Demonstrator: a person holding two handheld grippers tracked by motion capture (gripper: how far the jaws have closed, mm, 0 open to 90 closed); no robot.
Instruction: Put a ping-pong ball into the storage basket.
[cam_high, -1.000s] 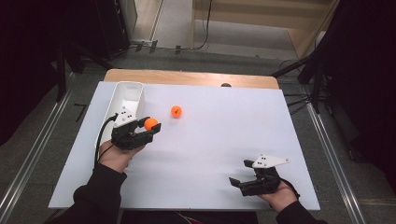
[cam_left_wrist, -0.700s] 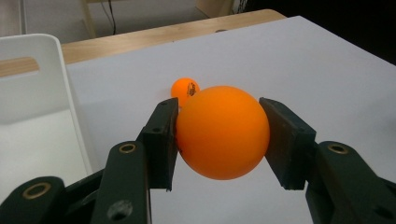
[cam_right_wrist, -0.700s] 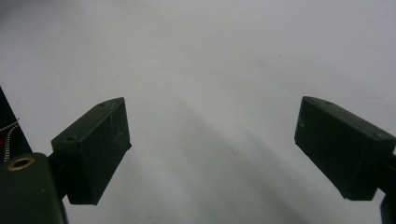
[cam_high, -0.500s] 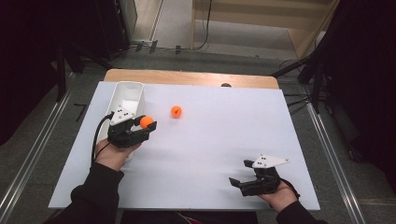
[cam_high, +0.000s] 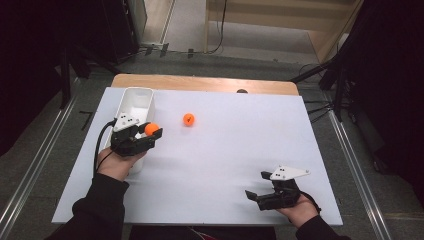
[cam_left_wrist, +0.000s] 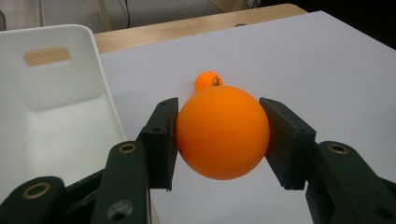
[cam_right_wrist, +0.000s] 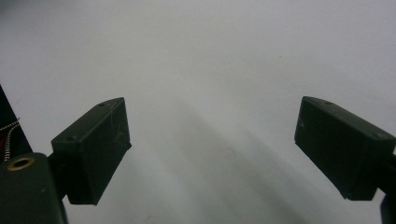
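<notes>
Orange ball (cam_high: 151, 128) is seen in the high view clamped in the left gripper (cam_high: 150, 134), just beside the right wall of the white bin (cam_high: 136, 97) at the left of the white surface (cam_high: 225, 150). A second orange ball (cam_high: 188, 119) lies apart on the surface, to the right. The right gripper (cam_high: 256, 195) is held near the front right edge, jaws apart with nothing between them.

From the left gripper view, the ball (cam_left_wrist: 222, 131) is pressed between both pads, the bin (cam_left_wrist: 51, 112) lying to the left and the second ball (cam_left_wrist: 208, 80) beyond.

From the right gripper view, the jaws are spread wide over bare surface (cam_right_wrist: 210, 70).
</notes>
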